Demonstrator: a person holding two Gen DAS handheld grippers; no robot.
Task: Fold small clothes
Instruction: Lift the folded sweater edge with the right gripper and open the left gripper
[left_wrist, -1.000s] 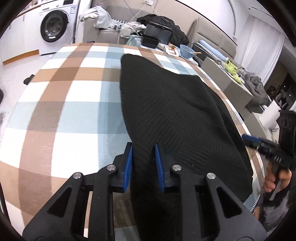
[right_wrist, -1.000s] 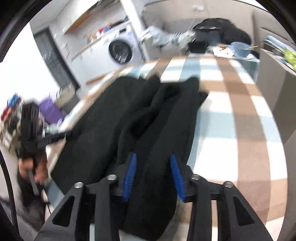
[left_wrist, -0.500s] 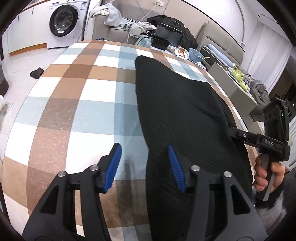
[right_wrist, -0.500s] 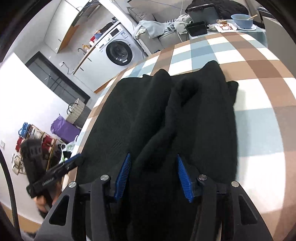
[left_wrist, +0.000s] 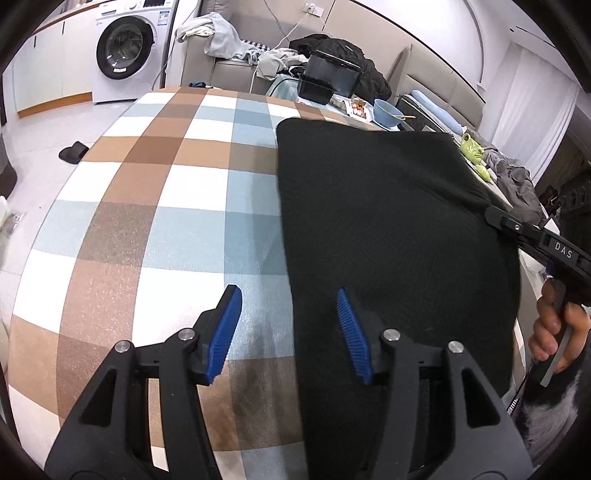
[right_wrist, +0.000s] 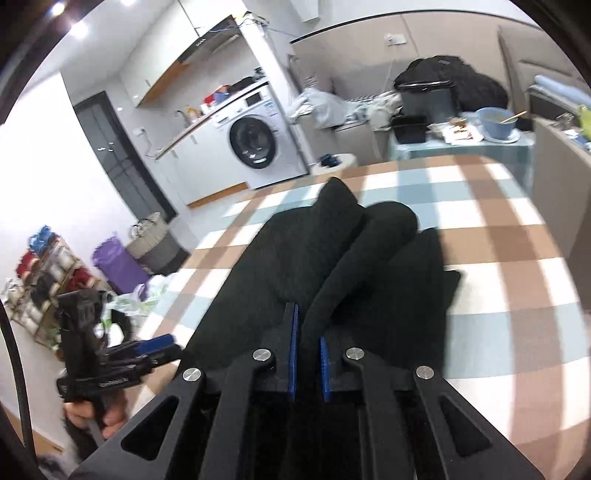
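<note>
Since a moment ago your right gripper (right_wrist: 307, 354) has just been closing and now pinches a raised fold of the black knitted garment (left_wrist: 388, 236), which lies on the brown, blue and white checked tablecloth (left_wrist: 155, 229). Your left gripper (left_wrist: 291, 332) hangs half-open, gripping nothing, straddling the garment's left edge.

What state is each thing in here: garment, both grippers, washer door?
Garment: black, on the checked table, right edge lifted and bunched.
Right gripper: just closed, shut on garment.
Left gripper: open, straddling garment's edge.
Washer: door shut.
</note>
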